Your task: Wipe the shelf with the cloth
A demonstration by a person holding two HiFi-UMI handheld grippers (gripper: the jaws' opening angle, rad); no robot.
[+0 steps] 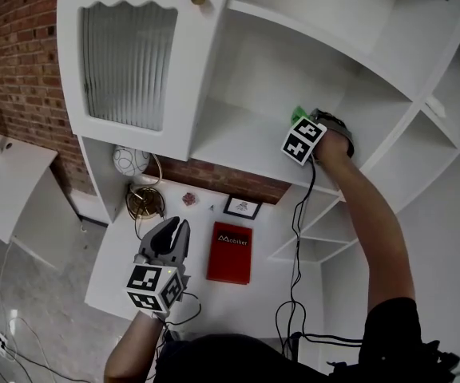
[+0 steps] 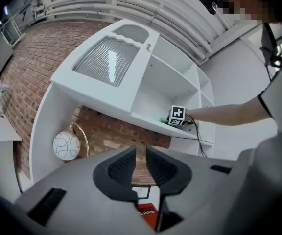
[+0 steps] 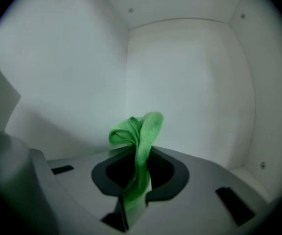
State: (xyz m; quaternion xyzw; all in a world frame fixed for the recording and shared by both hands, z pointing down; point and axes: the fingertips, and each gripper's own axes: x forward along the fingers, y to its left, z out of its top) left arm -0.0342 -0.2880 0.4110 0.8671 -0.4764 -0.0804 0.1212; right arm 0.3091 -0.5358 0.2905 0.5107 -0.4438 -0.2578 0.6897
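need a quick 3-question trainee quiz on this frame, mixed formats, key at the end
1. True or false: the left gripper grips the green cloth.
2. Where is the right gripper? A) inside an open shelf compartment B) at the cabinet door knob C) beside the round lamp
3. Fill in: the red book lies flat on the ____.
Key: 1 false, its jaws are empty; the right gripper holds the cloth. 2 A. 3 desk.
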